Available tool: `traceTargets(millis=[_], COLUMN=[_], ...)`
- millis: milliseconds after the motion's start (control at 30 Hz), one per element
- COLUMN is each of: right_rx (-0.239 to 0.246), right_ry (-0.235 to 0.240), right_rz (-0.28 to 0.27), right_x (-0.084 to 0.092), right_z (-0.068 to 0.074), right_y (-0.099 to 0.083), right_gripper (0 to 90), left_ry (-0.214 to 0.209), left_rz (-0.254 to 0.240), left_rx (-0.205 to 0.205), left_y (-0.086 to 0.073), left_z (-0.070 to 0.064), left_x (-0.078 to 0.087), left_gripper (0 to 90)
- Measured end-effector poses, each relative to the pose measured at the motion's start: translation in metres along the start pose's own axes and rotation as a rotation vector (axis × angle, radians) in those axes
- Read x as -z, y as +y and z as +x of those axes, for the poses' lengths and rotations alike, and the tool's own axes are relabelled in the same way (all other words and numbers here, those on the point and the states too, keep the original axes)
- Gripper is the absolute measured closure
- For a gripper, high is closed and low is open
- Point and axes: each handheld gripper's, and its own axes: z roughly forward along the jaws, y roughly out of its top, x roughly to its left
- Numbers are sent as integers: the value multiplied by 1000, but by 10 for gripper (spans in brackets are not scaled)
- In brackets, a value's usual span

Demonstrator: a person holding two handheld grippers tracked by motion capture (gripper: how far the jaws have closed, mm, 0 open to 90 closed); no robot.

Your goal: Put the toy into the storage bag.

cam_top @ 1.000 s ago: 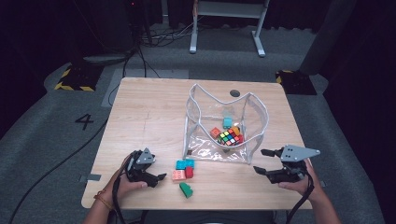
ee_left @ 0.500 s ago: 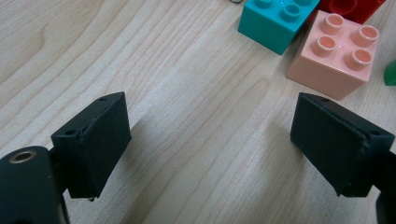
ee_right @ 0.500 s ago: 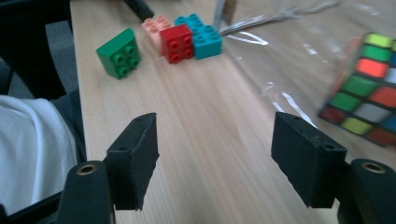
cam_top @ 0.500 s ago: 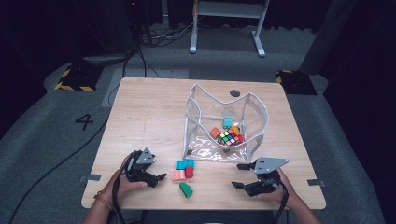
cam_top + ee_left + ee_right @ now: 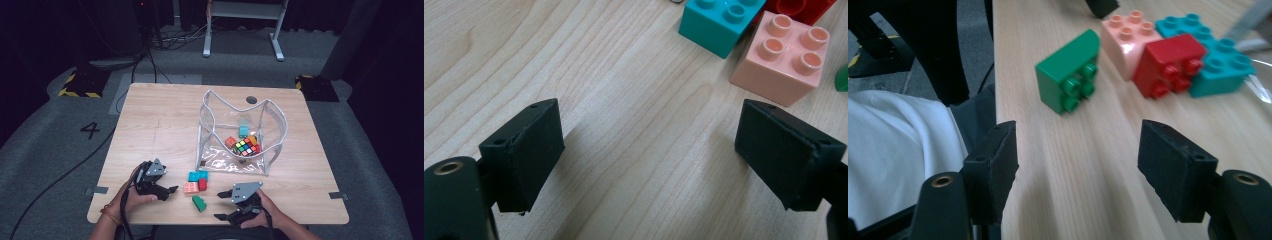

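Where the pale wood-grain desk (image 5: 165, 125) nears the person's edge, four studded plastic building bricks lie in a loose cluster. A green brick (image 5: 1070, 77) with one rounded edge lies tipped on its side, studs facing the right gripper's camera, a little apart from the rest. Beyond it a pink square brick (image 5: 1126, 36) stands studs up, touching a glossy red brick (image 5: 1168, 64) that is tipped over, and a flat teal brick (image 5: 1208, 55) sits against the red one. In the high view the green brick (image 5: 199, 202) is nearest the desk's front edge, between the two grippers.

Behind the cluster stands a clear soft plastic pouch (image 5: 270, 145) with grey piping, mouth open upward. Inside it lie a multicoloured puzzle cube (image 5: 246, 147), a teal block (image 5: 243, 131) and an orange-red block (image 5: 230, 142). Nothing lies between either gripper and the bricks.

The right gripper (image 5: 1078, 155) hangs low over bare wood with its matte black pads spread wide; nothing is between them, and the green brick lies just ahead. The left gripper (image 5: 649, 150) is also spread wide over bare desk, holding nothing, with the pink brick (image 5: 781, 60) just beyond its right-hand pad.
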Motion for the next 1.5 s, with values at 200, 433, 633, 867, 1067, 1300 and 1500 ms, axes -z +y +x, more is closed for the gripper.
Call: traceTargets(millis=[200, 433, 633, 867, 1067, 1300, 1500], right_rx=[-21, -24, 10, -37, -29, 5, 21], right_ry=[14, -4, -24, -59, -62, -37, -75], right_rz=[36, 44, 75, 50, 33, -3, -14], right_x=[-26, -42, -51, -52, -45, -32, -8], right_z=[8, 6, 6, 7, 3, -2, -14], right_y=[9, 20, 26, 27, 22, 13, 0], right_gripper=[311, 285, 313, 490, 568, 666, 669], left_ry=[-3, -4, -4, -4, -3, -3, -4], left_rz=[0, -1, -1, 0, 0, -1, -1], left_rx=[-1, -2, -2, -2, -1, -1, 0], left_y=[0, 0, 0, 0, 0, 0, 0], left_z=[0, 0, 0, 0, 0, 0, 0], left_x=[0, 0, 0, 0, 0, 0, 0], left_gripper=[123, 123, 124, 123, 123, 124, 124])
